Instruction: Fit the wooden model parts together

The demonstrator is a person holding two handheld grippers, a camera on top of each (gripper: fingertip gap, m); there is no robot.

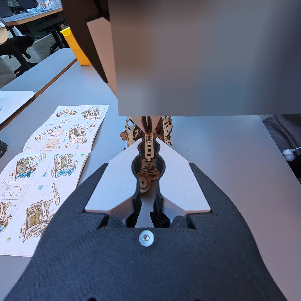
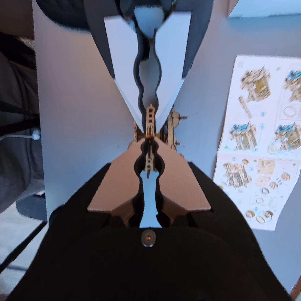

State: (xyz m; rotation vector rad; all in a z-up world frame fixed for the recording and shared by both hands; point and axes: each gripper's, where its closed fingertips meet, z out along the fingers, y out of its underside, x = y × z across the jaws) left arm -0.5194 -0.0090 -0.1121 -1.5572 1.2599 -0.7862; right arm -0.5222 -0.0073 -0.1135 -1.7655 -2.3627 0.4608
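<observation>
Left wrist view shows the left claw (image 1: 148, 140) pinching a slotted wooden strip (image 1: 148, 149) above the wooden model (image 1: 164, 130) on the grey table (image 1: 219, 162). Opposite, the right claw (image 2: 148, 138) pinches the same strip, tips nearly touching. An open instruction booklet (image 1: 48, 162) lies beside.

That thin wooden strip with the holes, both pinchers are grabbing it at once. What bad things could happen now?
The thin wooden strip is pinched by the left gripper and the right gripper tip to tip, so a twist or pull apart might snap it. It hangs just above the wooden model, so pushing down crooked could jam or crack it. The right wrist view is blurred, so things seem to be moving fast, and the strip might slip.
</observation>
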